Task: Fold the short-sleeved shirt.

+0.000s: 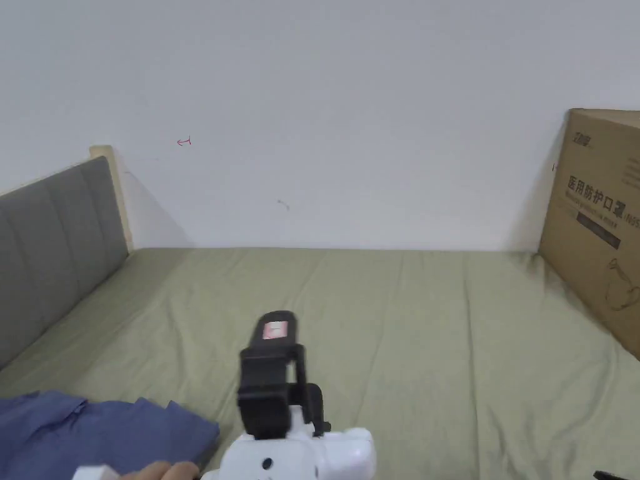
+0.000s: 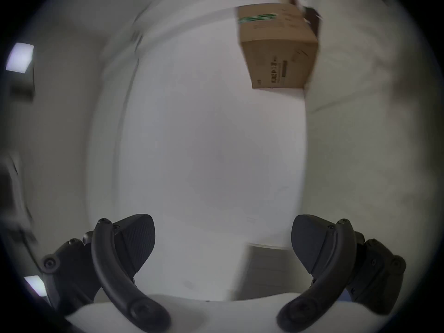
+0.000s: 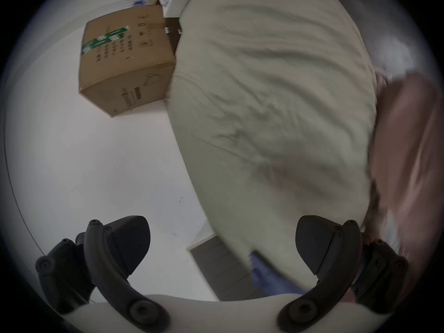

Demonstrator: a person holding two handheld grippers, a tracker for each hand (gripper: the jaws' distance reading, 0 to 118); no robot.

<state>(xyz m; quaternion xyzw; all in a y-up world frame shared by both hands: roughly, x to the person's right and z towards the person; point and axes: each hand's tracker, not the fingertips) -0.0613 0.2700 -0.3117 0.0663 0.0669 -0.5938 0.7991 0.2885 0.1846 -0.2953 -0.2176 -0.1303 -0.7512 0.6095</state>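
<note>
Left gripper [image 2: 222, 242]: jaws spread wide, nothing between them, aimed at a blurred white wall [image 2: 211, 146]; cardboard box [image 2: 278, 50] in the upper right of its frame. Right gripper [image 3: 222, 242]: jaws also spread wide, nothing gripped, with the green bed sheet [image 3: 276, 98] across the upper right of its frame and the box at upper left. A strip of blue shirt [image 3: 271, 278] sits low in that frame, just left of the right-hand jaw, not touching it as far as the blur allows.

In the head view, a gripper body shows at bottom centre, black mount on white housing, jaws out of sight. The shirt lies bunched on the bed at the bottom left corner, next to the grey headboard [image 1: 50, 244]. Fingers [image 1: 159, 470] show at the bottom edge over the shirt.
</note>
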